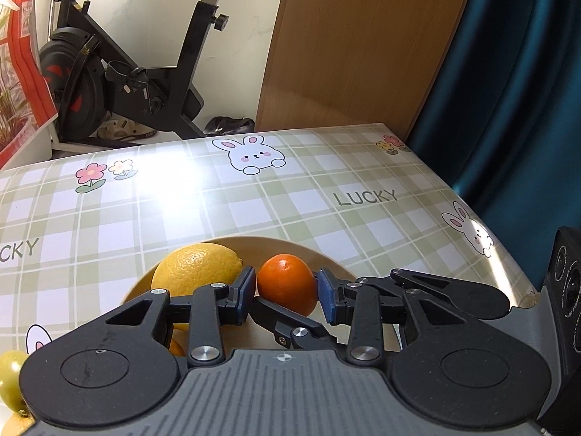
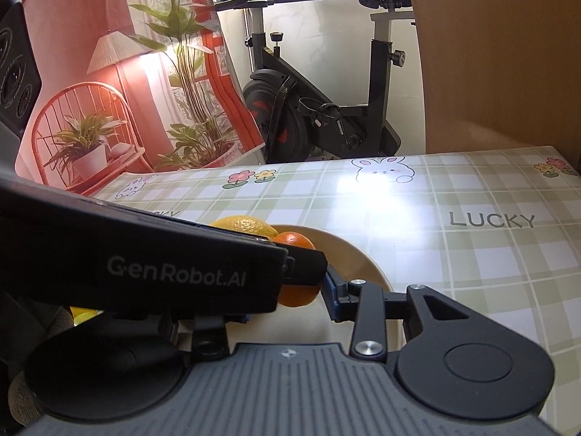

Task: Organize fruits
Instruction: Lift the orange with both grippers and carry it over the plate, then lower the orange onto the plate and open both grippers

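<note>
Mid-task: orange [image 1: 287, 283] held over the bowl [image 1: 326, 254], not yet released.
Left gripper [image 1: 285, 290] jaws clamp the orange beside the lemon [image 1: 196, 269] in the bowl; right gripper [image 2: 290, 301] jaws narrow, grip unclear; green fruit [image 1: 11, 378] outside the bowl, on the surface [image 1: 326, 189].

1. Shows the right gripper [image 2: 290, 298] low in the foreground, with only one blue pad [image 2: 332, 298] clear and the other side hidden.
2. Crosses from the left as a black body marked "GenRobot.AI": the left gripper [image 2: 174, 272], over the right one's near side.
3. Sits in a cream bowl [image 2: 363, 258]: an orange [image 2: 296, 241], half hidden, touching a lemon [image 2: 243, 226] behind it.
4. Carries the bowl on a green plaid surface [image 2: 472, 272] printed with rabbits and "LUCKY".
5. Stands beyond the far edge: an exercise bike [image 2: 326, 109].
</note>
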Available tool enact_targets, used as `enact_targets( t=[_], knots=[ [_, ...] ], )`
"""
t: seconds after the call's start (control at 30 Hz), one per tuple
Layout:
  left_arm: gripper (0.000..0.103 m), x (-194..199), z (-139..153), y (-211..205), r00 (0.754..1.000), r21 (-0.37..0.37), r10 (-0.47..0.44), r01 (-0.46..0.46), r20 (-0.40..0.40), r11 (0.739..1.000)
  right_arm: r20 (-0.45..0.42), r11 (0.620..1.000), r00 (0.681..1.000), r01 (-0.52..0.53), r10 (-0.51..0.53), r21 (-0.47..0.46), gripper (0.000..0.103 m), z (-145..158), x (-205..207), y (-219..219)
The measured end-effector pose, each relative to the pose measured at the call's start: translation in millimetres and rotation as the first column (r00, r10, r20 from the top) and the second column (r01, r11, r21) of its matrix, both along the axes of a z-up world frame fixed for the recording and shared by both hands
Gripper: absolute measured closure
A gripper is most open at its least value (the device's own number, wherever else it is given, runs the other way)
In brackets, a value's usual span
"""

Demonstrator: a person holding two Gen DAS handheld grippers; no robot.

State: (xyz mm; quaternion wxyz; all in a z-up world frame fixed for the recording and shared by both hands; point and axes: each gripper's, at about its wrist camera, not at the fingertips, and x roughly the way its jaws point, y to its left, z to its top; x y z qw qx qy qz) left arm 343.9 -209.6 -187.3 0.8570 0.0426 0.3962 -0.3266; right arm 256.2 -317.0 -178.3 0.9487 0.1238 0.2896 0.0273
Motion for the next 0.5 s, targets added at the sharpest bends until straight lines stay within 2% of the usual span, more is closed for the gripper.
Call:
enact_targets(
  t=[0.17,0.37,0.5],
  knots=[
    [0.063,2.5,0.8,4.4,1.000,-0.006,0.003,-0.004,-0.014,1.000,-0.006,1.000,1.000,-0.001,0.001,-0.012,0.065,-2.6,5.1,1.5],
    [0.064,-1.1,2.7,5.5,1.000,-0.006,-0.001,0.001,-0.009,1.000,-0.034,0.997,0.997,0.062,-0.063,-0.040,0.064,-6.7,9.3,0.7],
    [0.064,-2.0,6.1,10.5,1.000,-0.010,0.009,-0.009,-0.007,1.000,-0.014,0.994,0.998,0.067,-0.069,-0.086,0.063,-7.2,6.6,7.1]
  ],
)
